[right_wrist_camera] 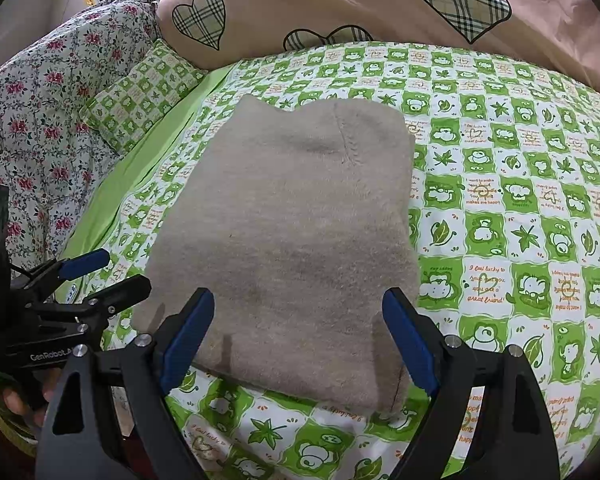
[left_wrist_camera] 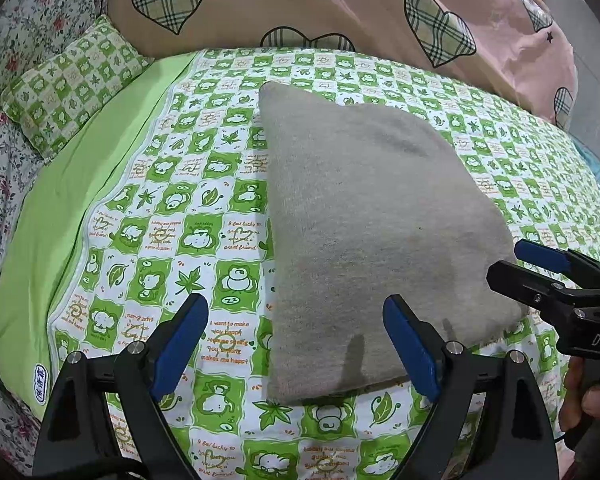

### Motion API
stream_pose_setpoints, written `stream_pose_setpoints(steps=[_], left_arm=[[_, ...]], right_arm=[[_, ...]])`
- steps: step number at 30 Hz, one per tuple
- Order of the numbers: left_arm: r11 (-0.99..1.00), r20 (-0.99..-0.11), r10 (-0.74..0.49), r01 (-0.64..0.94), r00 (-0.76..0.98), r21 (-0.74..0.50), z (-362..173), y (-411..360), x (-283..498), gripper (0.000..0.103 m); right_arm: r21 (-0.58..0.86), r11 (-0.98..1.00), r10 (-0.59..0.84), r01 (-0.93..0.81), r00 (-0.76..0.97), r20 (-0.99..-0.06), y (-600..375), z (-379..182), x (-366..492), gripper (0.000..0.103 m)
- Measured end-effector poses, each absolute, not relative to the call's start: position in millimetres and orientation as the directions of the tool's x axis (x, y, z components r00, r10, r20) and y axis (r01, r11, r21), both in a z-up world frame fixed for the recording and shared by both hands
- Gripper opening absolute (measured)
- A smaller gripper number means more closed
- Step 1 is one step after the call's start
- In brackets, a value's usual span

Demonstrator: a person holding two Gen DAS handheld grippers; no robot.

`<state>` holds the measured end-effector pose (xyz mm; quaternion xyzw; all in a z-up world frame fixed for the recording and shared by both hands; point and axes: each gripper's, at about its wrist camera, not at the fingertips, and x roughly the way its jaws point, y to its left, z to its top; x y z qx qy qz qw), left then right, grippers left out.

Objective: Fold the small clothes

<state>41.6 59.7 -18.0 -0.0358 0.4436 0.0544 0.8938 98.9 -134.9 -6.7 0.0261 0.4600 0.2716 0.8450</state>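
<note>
The folded grey knit garment point(left_wrist_camera: 364, 232) lies flat on the bed, on the green-and-white checked sheet point(left_wrist_camera: 204, 208) printed with leaves and cartoon animals. In the right wrist view the garment point(right_wrist_camera: 292, 248) forms a compact, roughly rectangular stack with a vertical seam line near its far edge.

Left gripper point(left_wrist_camera: 296, 354): jaws spread wide, nothing held. Its blue-padded fingers point(left_wrist_camera: 180, 344) sit over the near edge of the garment's left side, one finger over the sheet, the other over the grey fabric. Contact with the fabric cannot be determined.

Right gripper point(right_wrist_camera: 298, 344): jaws spread wide, nothing held. Both fingers frame the near edge of the garment.

Each gripper appears at the edge of the other's view, on opposite sides of the garment.

Behind the garment: a pink duvet point(left_wrist_camera: 340, 4) with plaid hearts, a small matching green checked pillow point(left_wrist_camera: 72, 84), and a floral cover point(right_wrist_camera: 40, 112) at the left
</note>
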Motion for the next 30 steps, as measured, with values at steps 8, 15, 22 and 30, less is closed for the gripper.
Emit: stream_pose_setpoints(steps=[8,15,22,30], left_arm=[[0.992,-0.797,0.064,-0.126,0.601,-0.016,-17.8,59.7,41.7,0.090],[0.993,-0.794,0.064,-0.121,0.604,-0.012,-15.5,59.0,41.5,0.090],[0.993,-0.793,0.061,-0.116,0.606,-0.012,-13.6,58.5,41.8,0.090],[0.994,-0.791,0.058,-0.112,0.609,-0.013,-12.5,57.4,42.7,0.090]], right_arm=[[0.294,0.851,0.483,-0.435,0.428,-0.764,-133.9,-6.4,98.1,0.086],[0.289,0.849,0.483,-0.443,0.428,-0.764,-132.4,-4.7,99.0,0.086],[0.289,0.848,0.485,-0.445,0.429,-0.762,-132.9,-3.4,100.0,0.086],[0.286,0.848,0.484,-0.446,0.431,-0.762,-132.6,-2.3,99.6,0.086]])
